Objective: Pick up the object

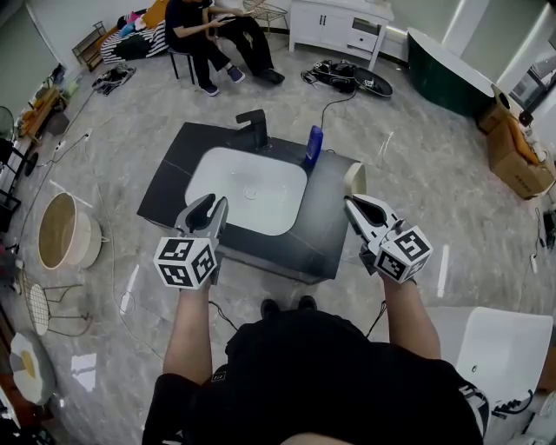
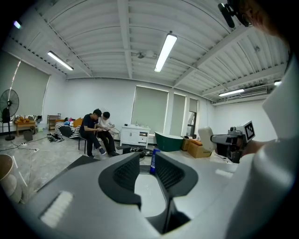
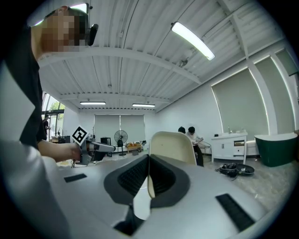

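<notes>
A thin cream rounded object (image 1: 354,176) stands up between the jaws of my right gripper (image 1: 352,202), which is shut on its lower edge, over the right end of the black counter (image 1: 174,178). In the right gripper view the cream object (image 3: 173,147) rises just beyond the right gripper (image 3: 148,161). My left gripper (image 1: 208,205) hovers at the near left rim of the white basin (image 1: 248,187), open, with nothing between its jaws. Far beyond the left gripper (image 2: 147,158), a blue bottle (image 2: 153,163) shows through the gap.
A black faucet (image 1: 254,128) and the blue bottle (image 1: 313,145) stand behind the basin. Two people (image 1: 217,35) sit at the back beside a white cabinet (image 1: 339,26). A green tub (image 1: 443,74), cardboard boxes (image 1: 512,156), floor cables (image 1: 347,76) and a round basket (image 1: 65,230) surround the counter.
</notes>
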